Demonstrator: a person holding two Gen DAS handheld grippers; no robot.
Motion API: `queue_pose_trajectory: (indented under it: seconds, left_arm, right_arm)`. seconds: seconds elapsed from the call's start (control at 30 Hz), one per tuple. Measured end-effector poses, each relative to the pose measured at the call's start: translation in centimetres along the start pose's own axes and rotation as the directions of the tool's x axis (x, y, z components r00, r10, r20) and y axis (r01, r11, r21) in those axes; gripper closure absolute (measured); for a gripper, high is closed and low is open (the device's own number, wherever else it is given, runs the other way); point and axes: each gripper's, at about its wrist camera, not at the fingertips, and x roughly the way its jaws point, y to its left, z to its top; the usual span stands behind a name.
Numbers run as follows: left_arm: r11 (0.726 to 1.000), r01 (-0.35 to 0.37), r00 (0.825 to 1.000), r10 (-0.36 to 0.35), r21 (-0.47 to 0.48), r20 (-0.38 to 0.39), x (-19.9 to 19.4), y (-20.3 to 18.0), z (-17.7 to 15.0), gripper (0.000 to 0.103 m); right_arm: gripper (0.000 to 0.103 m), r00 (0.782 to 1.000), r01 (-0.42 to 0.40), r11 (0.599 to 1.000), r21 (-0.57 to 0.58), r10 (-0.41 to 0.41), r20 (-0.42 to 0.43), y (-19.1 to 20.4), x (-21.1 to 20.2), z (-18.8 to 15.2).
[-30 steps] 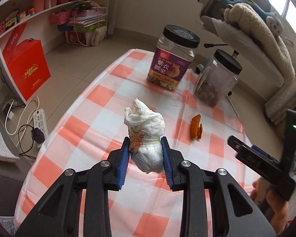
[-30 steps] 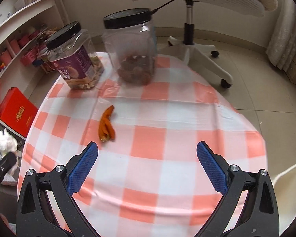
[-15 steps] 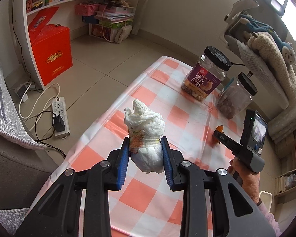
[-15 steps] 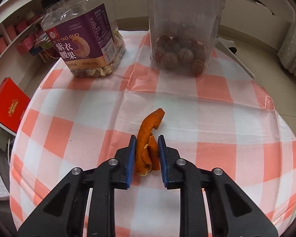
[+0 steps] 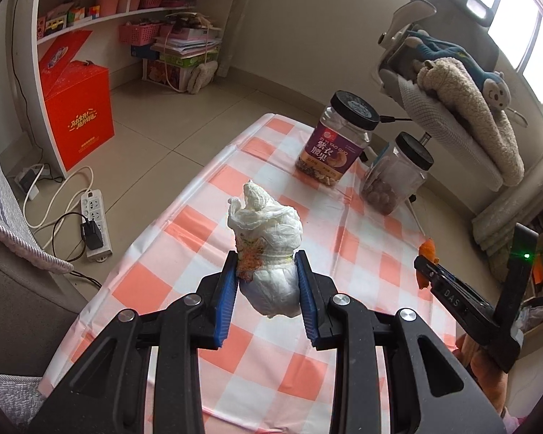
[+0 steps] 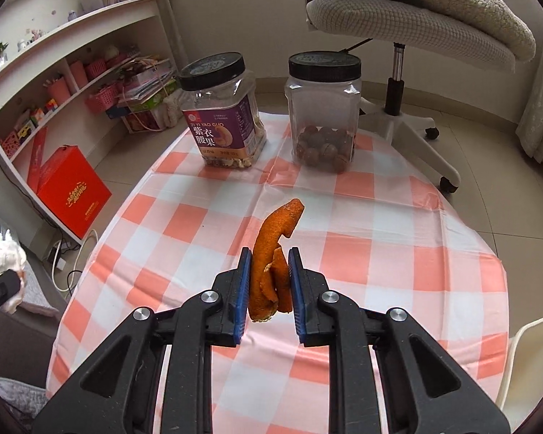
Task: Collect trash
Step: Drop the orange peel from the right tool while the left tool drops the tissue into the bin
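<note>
My left gripper [image 5: 266, 271] is shut on a crumpled white tissue wad [image 5: 268, 253] with an orange stain, held above the near left part of the checked table [image 5: 206, 188]. My right gripper [image 6: 269, 271] is shut on a curled orange peel [image 6: 271, 249] and holds it lifted above the table [image 6: 380, 224]. The right gripper with the peel [image 5: 426, 253] shows at the right edge of the left wrist view. The tissue [image 6: 3, 256] shows at the left edge of the right wrist view.
Two black-lidded jars stand at the table's far end: a purple-labelled nut jar [image 6: 224, 115] and a clear jar of round nuts [image 6: 324, 112]. An office chair [image 6: 409, 36] stands behind. A red box [image 5: 78, 112], shelves and a power strip [image 5: 96, 224] are left on the floor.
My right gripper closed on the orange peel and has lifted it off the table. My left gripper, still holding the tissue, has drawn back and up from the table.
</note>
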Motion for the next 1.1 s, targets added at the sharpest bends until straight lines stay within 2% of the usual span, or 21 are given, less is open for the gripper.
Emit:
queue_pose_trajectory:
  seconds: [0.23,0.37,0.47,0.57,0.77,1.1]
  left_arm:
    - [0.997,0.023,1.0,-0.025,0.072,0.02,-0.9,-2.9,-1.5,0.071]
    - [0.994,0.031,0.999,-0.034,0.108,0.022,-0.9,-4.5,-2.1,0.071]
    - [0.99,0.035,0.999,-0.038,0.136,0.022,-0.7,-5.8,-2.7,0.071]
    - [0.984,0.035,0.999,-0.038,0.172,0.018,-0.3,-7.3,-3.3,0.071]
    - [0.97,0.035,0.999,-0.044,0.242,0.029,0.1,-10.4,-4.2,0.071]
    - [0.944,0.076,0.996,-0.085,0.323,0.016,0.7,-14.9,-5.6,0.071]
  right_arm:
    - [0.083,0.999,0.005,1.0,0.013,-0.005,0.045,-2.7,-5.1,-2.5]
    - [0.083,0.995,0.039,0.999,0.023,-0.041,0.094,-4.9,-7.3,-4.1]
    - [0.083,0.99,0.076,0.997,0.033,-0.08,0.117,-6.6,-7.7,-5.2]
    - [0.083,0.991,0.077,0.996,0.055,-0.082,0.102,-7.9,-7.7,-5.7]
    - [0.083,0.988,0.077,0.992,0.103,-0.09,0.126,-10.5,-9.1,-5.6]
    - [0.083,0.978,0.12,0.982,0.146,-0.142,0.153,-13.9,-11.4,-6.2]
